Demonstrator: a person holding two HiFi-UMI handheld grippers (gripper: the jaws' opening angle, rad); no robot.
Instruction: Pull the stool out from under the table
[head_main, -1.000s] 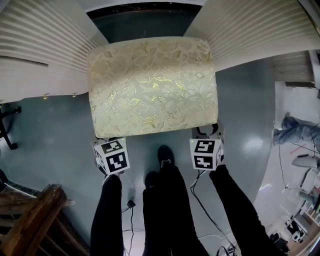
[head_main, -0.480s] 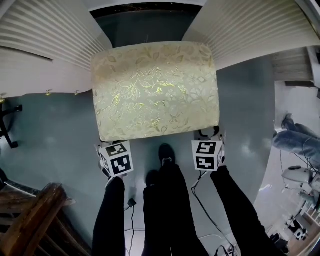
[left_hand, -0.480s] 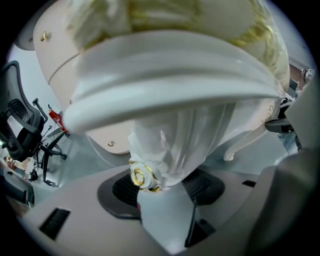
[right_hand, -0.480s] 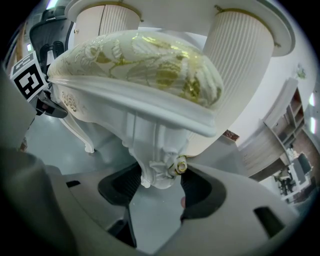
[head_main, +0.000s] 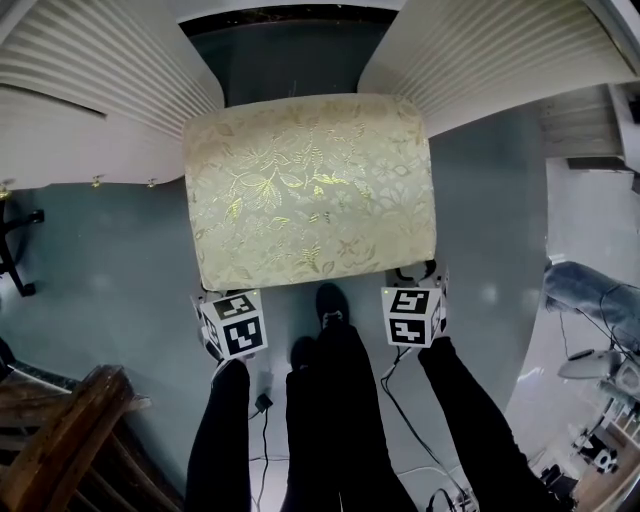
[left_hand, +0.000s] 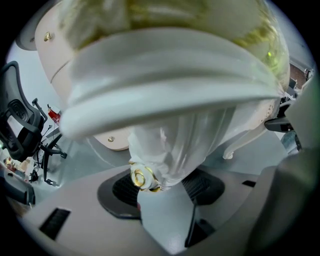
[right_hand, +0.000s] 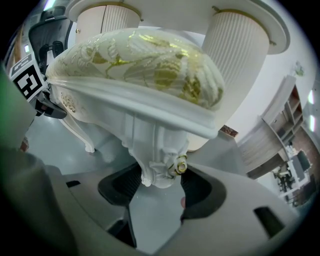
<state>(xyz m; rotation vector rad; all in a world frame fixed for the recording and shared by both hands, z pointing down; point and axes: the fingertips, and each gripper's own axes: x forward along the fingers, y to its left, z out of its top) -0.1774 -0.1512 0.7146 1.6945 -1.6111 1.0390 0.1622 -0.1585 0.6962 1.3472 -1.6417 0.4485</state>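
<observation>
Grey-blue floor (head_main: 100, 260) fills most of the room. On it stands the white bench w/ ribbed round pedestals (head_main: 100, 90), one pedestal L & one R, w/ a dark knee gap btwn them.

The cream stool w/ gold leaf-pattern cushion (head_main: 315, 185) sits on the floor right in front of that gap. Its far edge is at the mouth of the gap, far corners just beside the pedestals. The rest of the seat is out in the open, towards the person.

Person's black-trousered legs (head_main: 340, 420) are just behind the stool's near edge, one black shoe (head_main: 331, 305) almost under it. Brown wooden furniture (head_main: 70, 440) is off to the lower L, well apart from the stool.

Both tools are at the stool's near corners, marker cubes (head_main: 235, 325) up, angled down & in under the seat rim. Left tongs (left_hand: 162, 190) are clamped on the near-L carved white leg (left_hand: 175, 145), both dark pads against it, jaws wide since the leg is thick. Right tongs (right_hand: 160, 187) are clamped the same way on the near-R carved white leg (right_hand: 155, 155).

Each leg has a small gold rosette (left_hand: 141, 178) right at pad level. On the R side it touches the R pad.
</observation>
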